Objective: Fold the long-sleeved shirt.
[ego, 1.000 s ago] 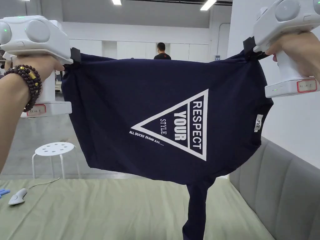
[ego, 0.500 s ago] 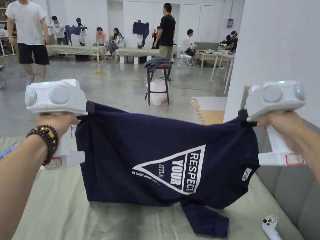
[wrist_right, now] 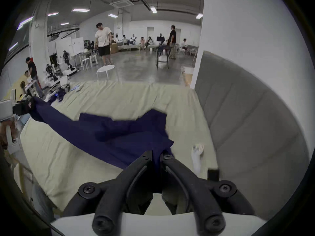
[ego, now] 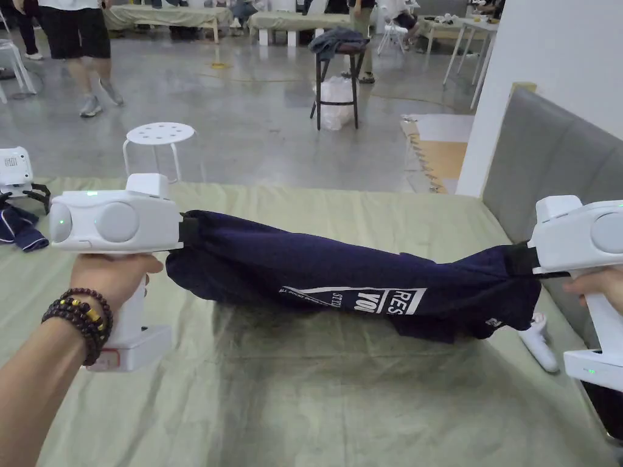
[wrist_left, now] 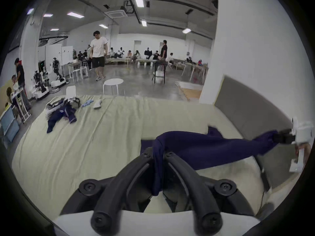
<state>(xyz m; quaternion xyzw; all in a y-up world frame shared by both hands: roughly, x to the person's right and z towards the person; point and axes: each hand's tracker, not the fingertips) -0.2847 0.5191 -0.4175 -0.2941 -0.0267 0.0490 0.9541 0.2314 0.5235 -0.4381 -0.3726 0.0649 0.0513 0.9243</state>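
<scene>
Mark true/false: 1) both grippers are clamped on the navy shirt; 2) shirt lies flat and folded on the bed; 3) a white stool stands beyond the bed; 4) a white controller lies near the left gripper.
1) True. The left gripper and right gripper both pinch the navy shirt.
2) False. It is stretched between the grippers, bunched, sagging toward the bed.
3) True: white stool.
4) False. The white controller lies near the right gripper.

Navy shirt (wrist_left: 196,147) pinched between left claw (wrist_left: 157,154) jaws, above bed (wrist_left: 85,146).
</scene>
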